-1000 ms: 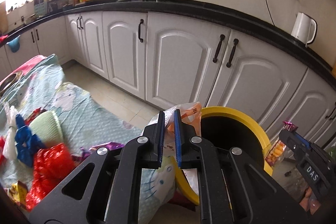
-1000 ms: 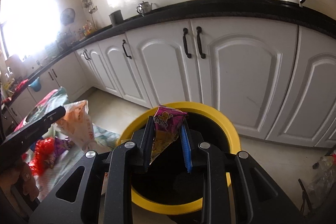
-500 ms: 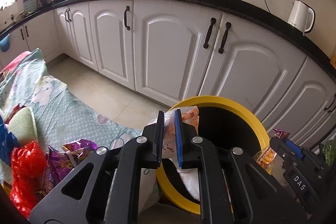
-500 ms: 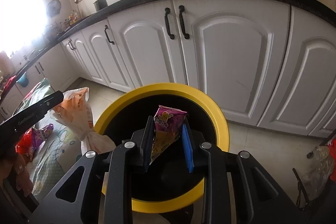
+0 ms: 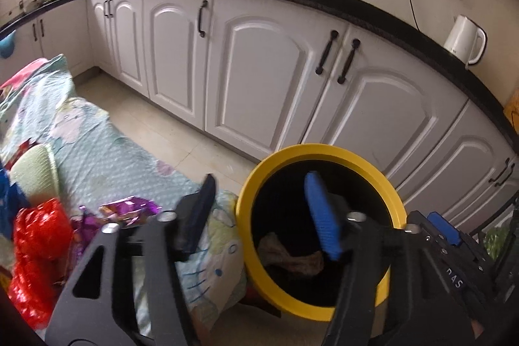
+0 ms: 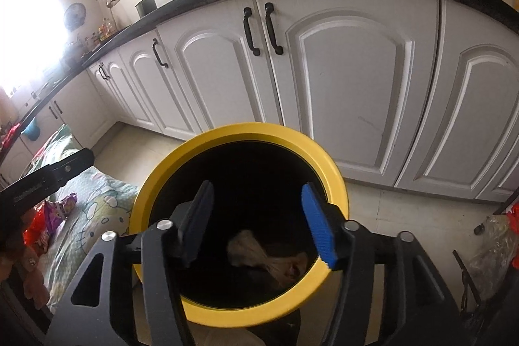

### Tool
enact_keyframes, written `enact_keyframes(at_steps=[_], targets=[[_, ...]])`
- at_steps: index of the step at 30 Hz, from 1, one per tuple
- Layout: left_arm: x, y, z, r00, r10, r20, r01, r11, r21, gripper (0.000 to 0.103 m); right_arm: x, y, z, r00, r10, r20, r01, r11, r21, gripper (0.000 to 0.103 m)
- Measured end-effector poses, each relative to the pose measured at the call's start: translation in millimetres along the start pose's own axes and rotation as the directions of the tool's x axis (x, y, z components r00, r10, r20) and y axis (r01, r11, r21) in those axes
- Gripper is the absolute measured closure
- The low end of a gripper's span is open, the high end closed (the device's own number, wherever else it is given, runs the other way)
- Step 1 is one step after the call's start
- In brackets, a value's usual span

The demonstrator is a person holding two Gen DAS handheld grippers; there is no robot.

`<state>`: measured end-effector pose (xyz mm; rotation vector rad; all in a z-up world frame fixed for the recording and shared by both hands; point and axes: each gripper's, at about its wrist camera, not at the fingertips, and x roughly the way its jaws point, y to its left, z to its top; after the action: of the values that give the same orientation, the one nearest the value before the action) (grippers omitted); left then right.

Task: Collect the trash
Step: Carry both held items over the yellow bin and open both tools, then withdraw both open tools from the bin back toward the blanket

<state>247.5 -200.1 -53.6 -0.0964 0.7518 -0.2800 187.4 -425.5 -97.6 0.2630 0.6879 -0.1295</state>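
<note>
Trash (image 6: 269, 261) lies crumpled inside the yellow-rimmed bin (image 6: 324, 161). Above the bin, the left gripper (image 5: 262, 213) and right gripper (image 6: 256, 216) both gape, released and empty.

A yellow-rimmed bin (image 6: 335, 184) stands upright on the floor, its interior dark, a crumpled pale bag (image 6: 259, 255) lying inside. Red (image 5: 39, 248) and purple wrappers (image 5: 129, 209) lie on the patterned cloth (image 5: 113, 164) beside it.

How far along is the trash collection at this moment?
Done: a knotted plastic bag lies inside the yellow-rimmed bin. In hand: nothing; the left gripper and right gripper are both open and empty over the bin. Left: a red wrapper and purple snack packet lie on the patterned cloth beside the bin. Partway through.
</note>
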Motion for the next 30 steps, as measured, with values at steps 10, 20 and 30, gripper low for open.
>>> enact_keyframes(at_steps=[10,20,30], targets=[[-47,39,-2,0.996,0.051,0.075,-0.045,0.996,-0.073,0.011,-13,12,2,0.999,0.026,0.033,-0.026,1.000,-0.012,0.041],[-89,60,-6,0.983,0.106,0.153,-0.094,0.992,-0.085,0.011,-39,45,8,0.991,0.111,0.078,-0.105,0.992,-0.067,0.036],[-118,88,-10,0.969,0.155,0.194,-0.130,0.982,-0.138,0.011,-55,80,3,0.978,0.186,0.093,-0.171,0.974,-0.146,0.033]])
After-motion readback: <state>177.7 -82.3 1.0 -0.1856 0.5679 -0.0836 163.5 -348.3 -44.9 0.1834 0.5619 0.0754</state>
